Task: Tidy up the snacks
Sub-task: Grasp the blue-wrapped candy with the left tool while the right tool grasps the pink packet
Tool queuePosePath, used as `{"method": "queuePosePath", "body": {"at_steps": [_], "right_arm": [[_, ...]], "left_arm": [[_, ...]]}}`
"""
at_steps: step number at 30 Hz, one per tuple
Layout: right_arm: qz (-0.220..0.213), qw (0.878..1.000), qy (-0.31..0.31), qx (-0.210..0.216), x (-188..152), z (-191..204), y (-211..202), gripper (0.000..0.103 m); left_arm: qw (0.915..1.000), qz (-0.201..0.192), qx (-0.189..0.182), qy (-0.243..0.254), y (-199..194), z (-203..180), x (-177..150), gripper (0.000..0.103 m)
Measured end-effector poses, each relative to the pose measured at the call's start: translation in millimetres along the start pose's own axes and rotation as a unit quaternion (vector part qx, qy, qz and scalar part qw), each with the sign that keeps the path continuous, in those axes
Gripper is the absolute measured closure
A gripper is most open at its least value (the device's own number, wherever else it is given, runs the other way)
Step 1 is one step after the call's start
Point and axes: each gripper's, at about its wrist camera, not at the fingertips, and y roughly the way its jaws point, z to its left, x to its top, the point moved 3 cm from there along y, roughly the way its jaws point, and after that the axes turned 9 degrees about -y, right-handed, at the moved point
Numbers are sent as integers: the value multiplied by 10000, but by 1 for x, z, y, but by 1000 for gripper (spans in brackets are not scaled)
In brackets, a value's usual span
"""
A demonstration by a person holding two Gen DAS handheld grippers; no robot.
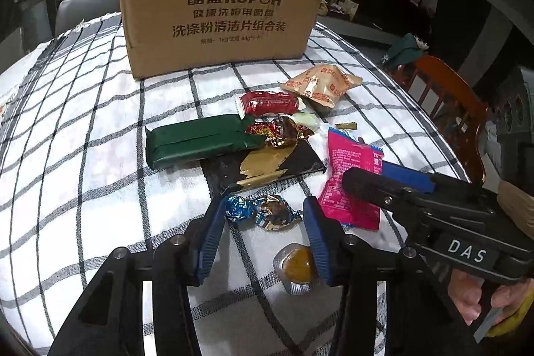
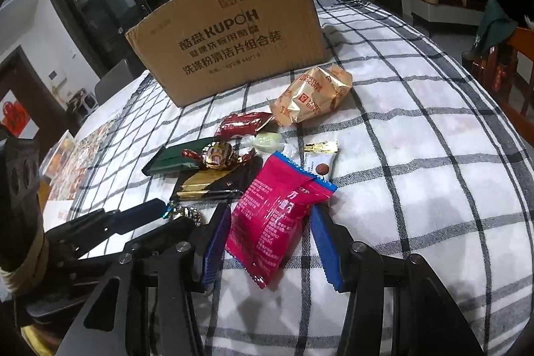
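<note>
Snacks lie in a loose pile on a table covered with a checked cloth [image 1: 100, 109], in front of a cardboard box [image 1: 220, 12] that stands at the far side. In the pile there is a long green bar [image 1: 197, 140], which lies partly on a black and gold packet [image 1: 267, 167]. A red and gold wrapped candy [image 1: 283, 130] rests at the right end of the green bar. Behind it lie a red packet [image 1: 270, 102], a pale green candy [image 1: 305, 119] and a golden biscuit bag [image 1: 322, 85].

The left gripper [image 1: 263, 222] is low over the cloth, and its jaws are released. Between its blue fingers [image 1: 213, 222] lies a candy in blue and brown foil [image 1: 263, 211]; the pads seem not to press on it. A small round foil cup with yellow filling [image 1: 297, 266] lies just beside the right finger, nearer to the camera.

The right gripper [image 2: 270, 239] is also not clenched. A pink packet [image 2: 277, 216] lies between its fingers [image 2: 217, 242], with its lower half inside the gap. The packet is near both pads, but I cannot tell if they touch it. A small white packet [image 2: 318, 162] lies just behind the pink one.
</note>
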Motion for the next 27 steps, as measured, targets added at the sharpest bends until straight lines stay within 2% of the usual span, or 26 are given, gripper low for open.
{"method": "queuePosePath", "body": {"at_steps": [5, 6, 8, 12, 15, 27], "right_arm": [[4, 10000, -44, -82, 1, 1, 3, 53], [18, 9999, -77, -104, 1, 2, 4, 58], [20, 9997, -178, -147, 1, 3, 4, 60], [-57, 9993, -344, -156, 1, 9, 0, 74], [-150, 9989, -425, -114, 1, 12, -4, 80], [-356, 9981, -507, -3, 6, 19, -23, 84]], "left_arm": [[9997, 56, -115, -188, 3, 4, 0, 56], [9997, 49, -110, -196, 3, 3, 1, 56], [9998, 12, -65, -202, 3, 3, 1, 66], [9998, -25, -78, -163, 2, 1, -1, 71], [9997, -55, -164, -181, 2, -2, -1, 76], [9990, -335, -208, -202, -20, -6, 3, 78]]}}
